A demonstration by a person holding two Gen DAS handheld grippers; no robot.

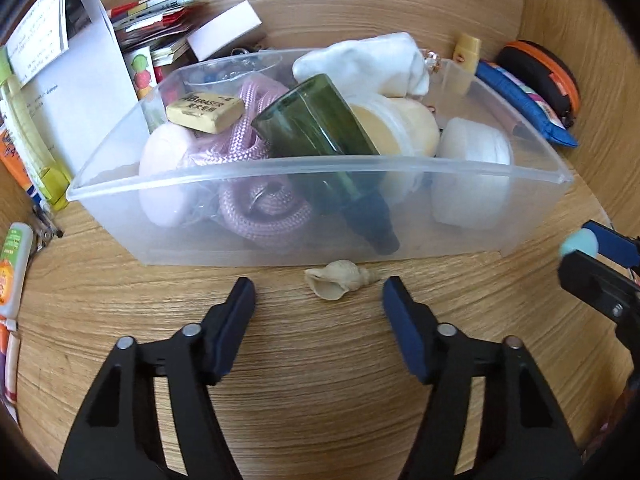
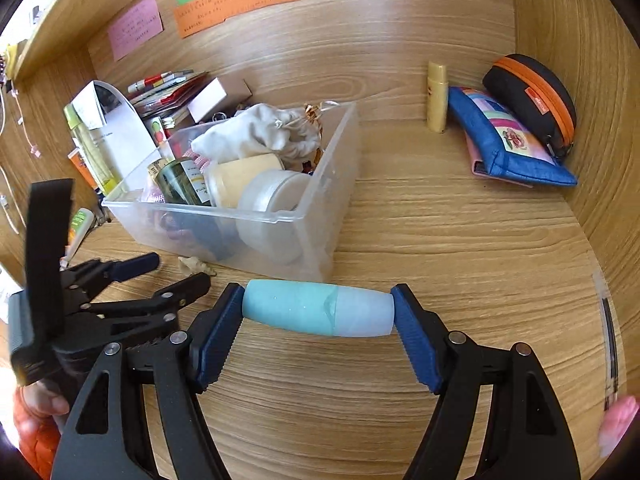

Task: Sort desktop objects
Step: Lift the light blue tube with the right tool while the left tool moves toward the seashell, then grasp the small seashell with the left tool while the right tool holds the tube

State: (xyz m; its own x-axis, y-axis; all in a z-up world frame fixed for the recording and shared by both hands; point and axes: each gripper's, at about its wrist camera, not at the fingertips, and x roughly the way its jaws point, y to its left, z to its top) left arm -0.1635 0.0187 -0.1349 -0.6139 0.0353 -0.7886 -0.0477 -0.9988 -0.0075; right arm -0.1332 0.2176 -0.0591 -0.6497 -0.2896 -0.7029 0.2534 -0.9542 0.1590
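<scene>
A clear plastic bin stands on the wooden desk. It holds a green glass bottle, pink rope, an eraser, jars and a white cloth. A small seashell lies on the desk just in front of the bin. My left gripper is open, its tips either side of the shell. My right gripper is shut end to end on a teal and white tube, also showing in the left wrist view.
Papers, booklets and a white box are stacked behind and left of the bin. A yellow tube, a blue pouch and a black-orange case lie at the back right corner. Tubes lie at the left edge.
</scene>
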